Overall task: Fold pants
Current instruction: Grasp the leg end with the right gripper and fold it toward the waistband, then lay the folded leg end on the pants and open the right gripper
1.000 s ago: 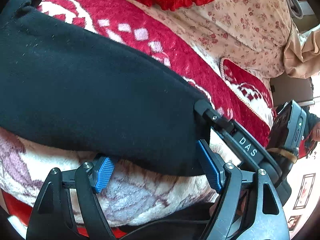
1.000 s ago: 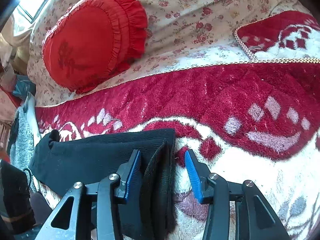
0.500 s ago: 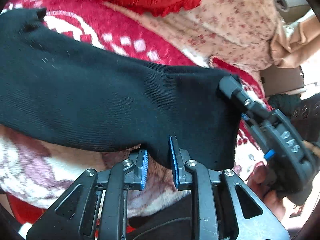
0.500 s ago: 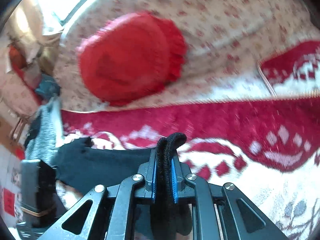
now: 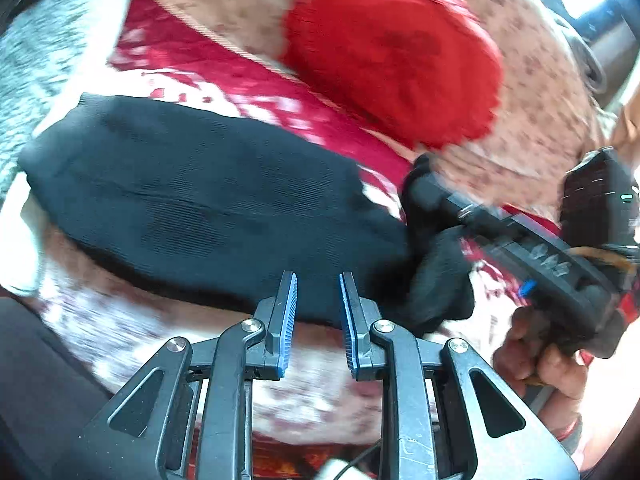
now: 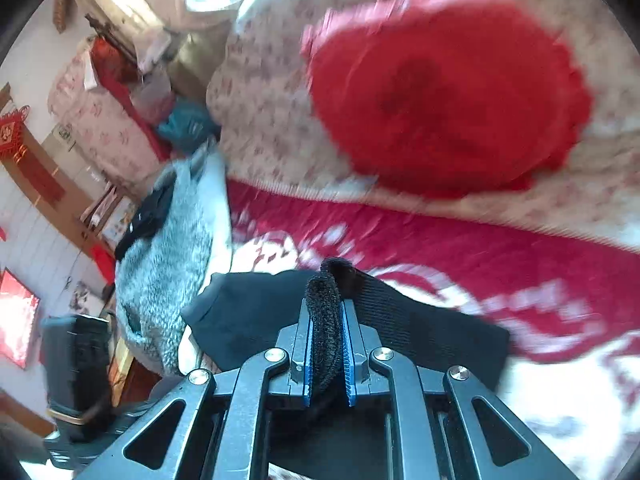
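The black knit pants lie across a red and white blanket. My left gripper has its jaws a narrow gap apart at the pants' near edge, with dark cloth showing between the tips; whether it grips is unclear. My right gripper is shut on a bunched end of the pants, lifted off the blanket. In the left wrist view the right gripper holds that end at the pants' right side, doubled back over the rest. Both views are blurred.
A round red frilled cushion leans on the floral sofa back behind the pants. A grey fluffy cloth lies at the left end. A hand holds the right gripper's handle.
My right gripper closed on the pants' end and carried it up and leftward over the pants. My left gripper narrowed from wide open. Both cameras swung towards the cushion.
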Available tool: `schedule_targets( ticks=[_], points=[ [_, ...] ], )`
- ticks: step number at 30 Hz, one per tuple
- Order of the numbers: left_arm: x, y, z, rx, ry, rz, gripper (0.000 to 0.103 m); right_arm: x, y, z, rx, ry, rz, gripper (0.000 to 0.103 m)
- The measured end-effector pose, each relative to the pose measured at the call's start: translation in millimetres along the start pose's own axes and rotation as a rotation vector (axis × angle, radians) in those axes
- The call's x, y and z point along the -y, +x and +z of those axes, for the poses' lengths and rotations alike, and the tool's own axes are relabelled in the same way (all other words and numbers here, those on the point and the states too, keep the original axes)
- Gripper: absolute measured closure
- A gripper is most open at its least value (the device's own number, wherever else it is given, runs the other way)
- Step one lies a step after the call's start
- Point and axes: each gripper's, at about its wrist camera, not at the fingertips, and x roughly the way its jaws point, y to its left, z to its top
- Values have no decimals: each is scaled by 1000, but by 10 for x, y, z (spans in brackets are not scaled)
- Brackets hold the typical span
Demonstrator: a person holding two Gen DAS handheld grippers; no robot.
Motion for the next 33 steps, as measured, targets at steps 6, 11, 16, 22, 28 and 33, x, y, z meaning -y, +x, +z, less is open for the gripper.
schedule_targets(
  ticks=[6, 11, 16, 22, 28, 33],
  points=[
    [-278, 146, 110, -29, -37, -3, 64, 103, 340, -117, -64, 107, 137, 67],
    [-36, 255, 152, -53, -8, -71, 49, 175, -293, -140, 35, 26, -46, 67],
    [173, 515, 238, -91, 14, -76, 45, 378, -416, -414, -8, 35, -114, 67],
    [457, 735, 239, -159, 62, -111, 73, 588, -520, -524, 10, 84, -101, 67],
    [639, 419, 433, -70, 109, -142, 89, 515, -617, -523, 37, 57, -76, 67],
    [594, 272, 522, -13, 165, -85, 89, 189, -593, -472, 49, -72, -83, 67]
  ],
)
